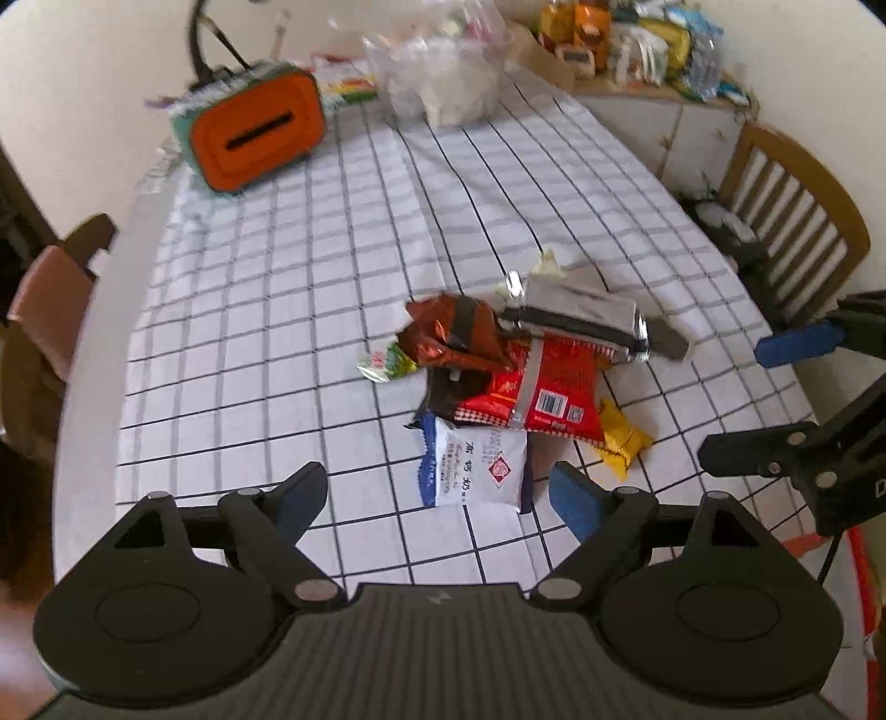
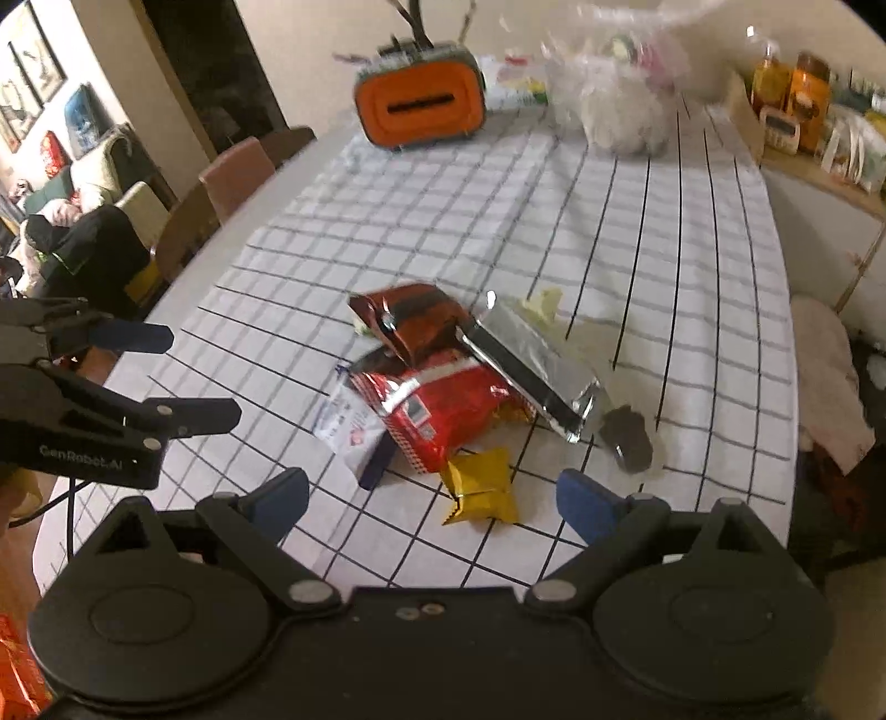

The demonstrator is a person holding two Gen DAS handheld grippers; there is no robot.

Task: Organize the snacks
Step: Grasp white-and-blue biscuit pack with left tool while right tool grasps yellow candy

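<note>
A heap of snack packets lies mid-table on the checked cloth (image 1: 266,332). It holds a red bag (image 1: 548,393) (image 2: 437,410), a crumpled brown-red foil bag (image 1: 454,332) (image 2: 415,315), a silver foil pack (image 1: 581,315) (image 2: 526,360), a white-and-blue packet (image 1: 476,471) (image 2: 349,426), a yellow packet (image 1: 620,437) (image 2: 482,487) and a small green one (image 1: 387,363). My left gripper (image 1: 437,501) hovers open over the white-and-blue packet, apart from it. My right gripper (image 2: 434,498) is open above the yellow packet, holding nothing. Each gripper shows at the edge of the other's view.
An orange box with a slot (image 1: 257,133) (image 2: 421,108) and a clear plastic bag (image 1: 443,72) stand at the table's far end. A sideboard crowded with snacks (image 1: 637,39) is behind. Wooden chairs flank the table, one right (image 1: 792,205) and one left (image 1: 50,310).
</note>
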